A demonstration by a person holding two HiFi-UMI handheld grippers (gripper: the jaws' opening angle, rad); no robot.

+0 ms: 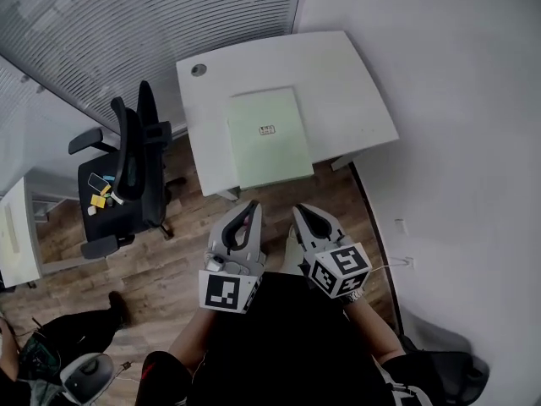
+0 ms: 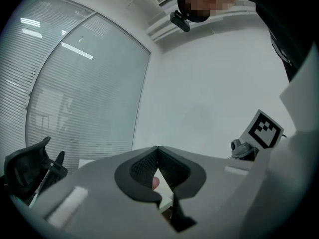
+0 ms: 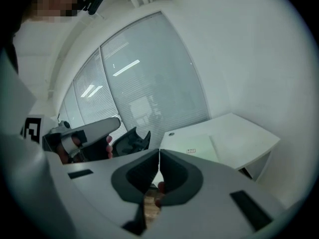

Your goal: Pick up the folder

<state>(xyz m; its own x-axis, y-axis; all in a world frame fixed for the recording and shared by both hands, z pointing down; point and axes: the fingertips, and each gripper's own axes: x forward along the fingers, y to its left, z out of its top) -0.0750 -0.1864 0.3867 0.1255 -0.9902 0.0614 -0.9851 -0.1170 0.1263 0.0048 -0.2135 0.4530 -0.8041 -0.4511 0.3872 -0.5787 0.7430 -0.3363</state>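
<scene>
A: Folder pos.?
B: Pale green folder (image 1: 266, 138) lies flat on the white desk (image 1: 347, 74), towards the front edge, approx. centre. Well apart from both grippers, nothing touching it.

A: Anything holding other things?
B: Black office chair (image 1: 127, 150) left of the desk. Its seat carries a few small items (image 1: 100, 194): yellow bits plus one dark flat obj. Can't ID further.

A: Labels, writing?
B: Small white label (image 1: 267, 130) at the folder's centre w/ reddish print, too small to read. Each gripper's cube bears black-and-white square markers. Round grommet (image 1: 199, 70) at the desk's far left corner.

A: Left gripper (image 1: 250, 210)?
B: Jaws closed, tips touching, nothing gripped. Sits over the wood floor (image 1: 161, 269), short of the desk.

A: Right gripper (image 1: 303, 213)?
B: Same: jaws together, tips meeting, nothing between them. Just beside the left one, pointing at the desk. In the right gripper view the folder shows beyond the tips.
</scene>
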